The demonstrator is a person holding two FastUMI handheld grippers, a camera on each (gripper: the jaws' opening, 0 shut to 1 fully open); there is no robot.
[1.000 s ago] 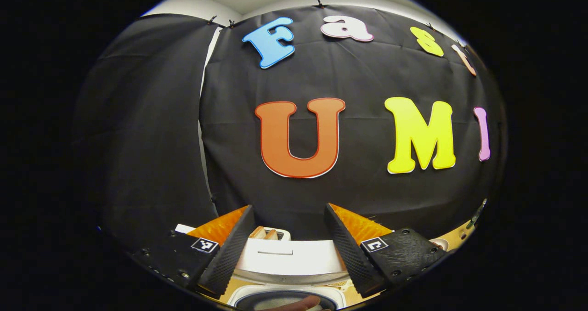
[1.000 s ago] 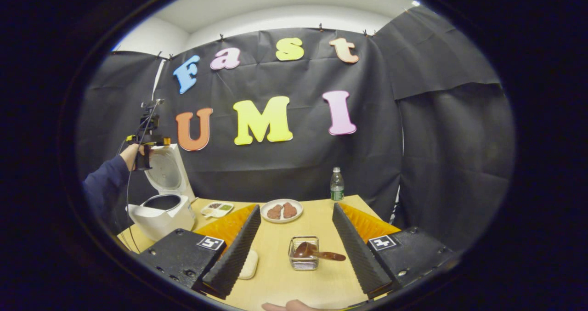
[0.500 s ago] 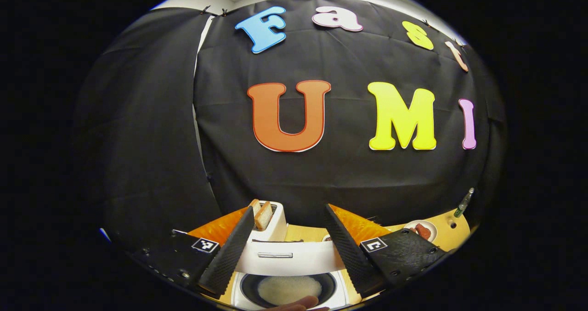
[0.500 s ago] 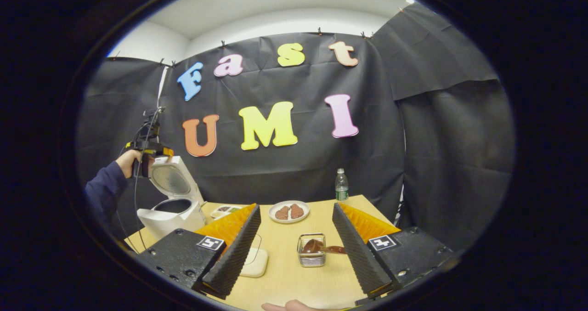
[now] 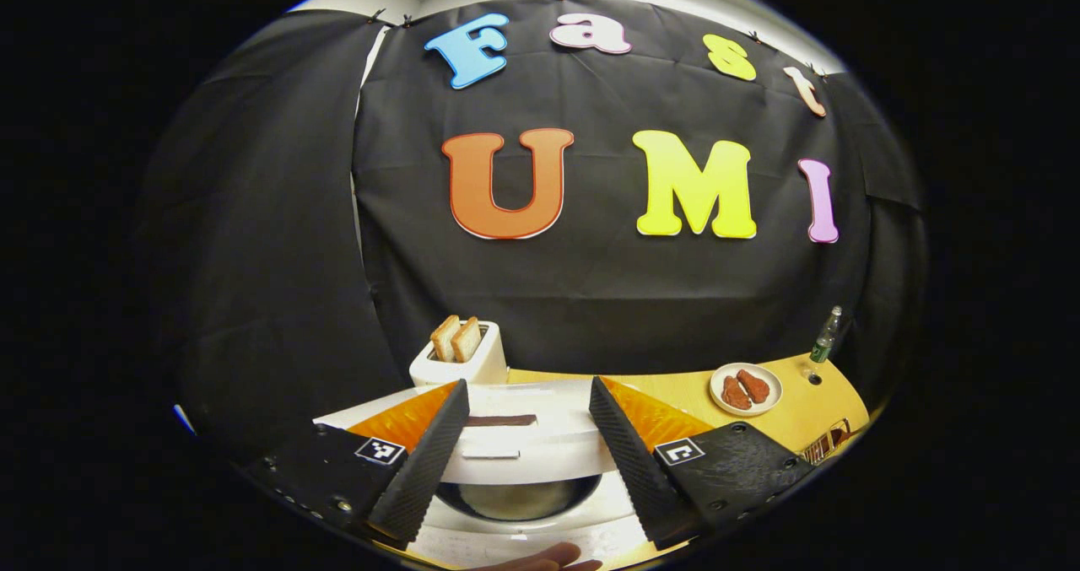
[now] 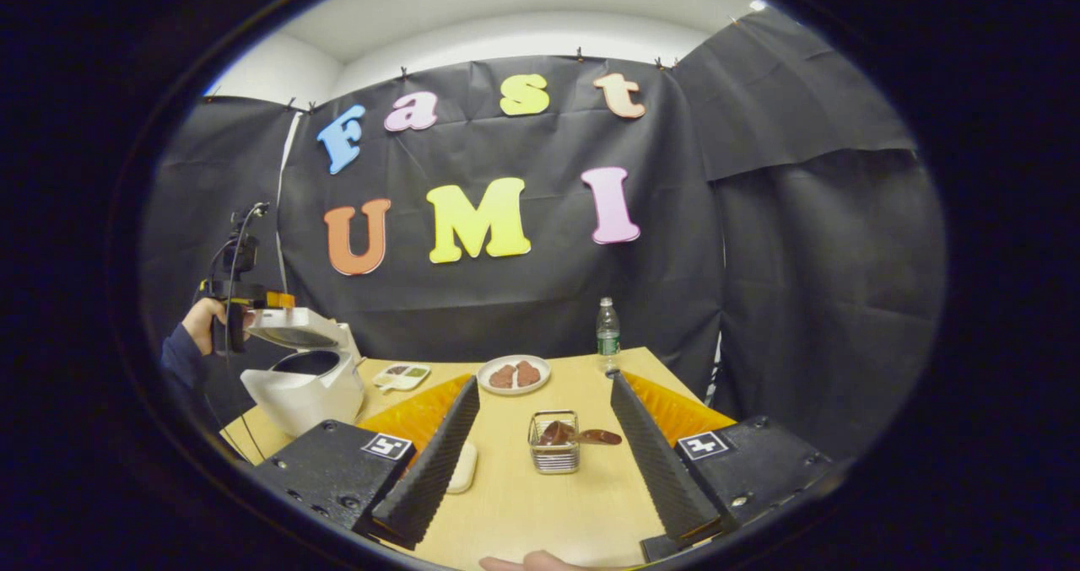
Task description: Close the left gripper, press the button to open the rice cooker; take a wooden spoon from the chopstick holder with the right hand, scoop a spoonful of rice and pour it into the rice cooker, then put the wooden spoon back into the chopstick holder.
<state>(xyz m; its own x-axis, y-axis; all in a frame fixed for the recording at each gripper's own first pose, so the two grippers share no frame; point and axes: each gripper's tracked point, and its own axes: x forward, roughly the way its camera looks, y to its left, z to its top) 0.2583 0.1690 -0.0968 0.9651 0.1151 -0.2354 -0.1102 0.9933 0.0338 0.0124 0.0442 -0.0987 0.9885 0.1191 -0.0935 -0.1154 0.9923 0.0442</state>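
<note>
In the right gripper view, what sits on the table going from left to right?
Rice cooker → small divided dish → plate of brown food → chopstick holder with the wooden spoon → water bottle.

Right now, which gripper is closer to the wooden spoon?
Right. The right gripper faces the wooden spoon in its wire holder; the left gripper is across the table by the rice cooker.

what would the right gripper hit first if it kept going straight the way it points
Probably the wire chopstick holder with the wooden spoon, lying between the open jaws ahead on the table; depth is unclear.
</note>
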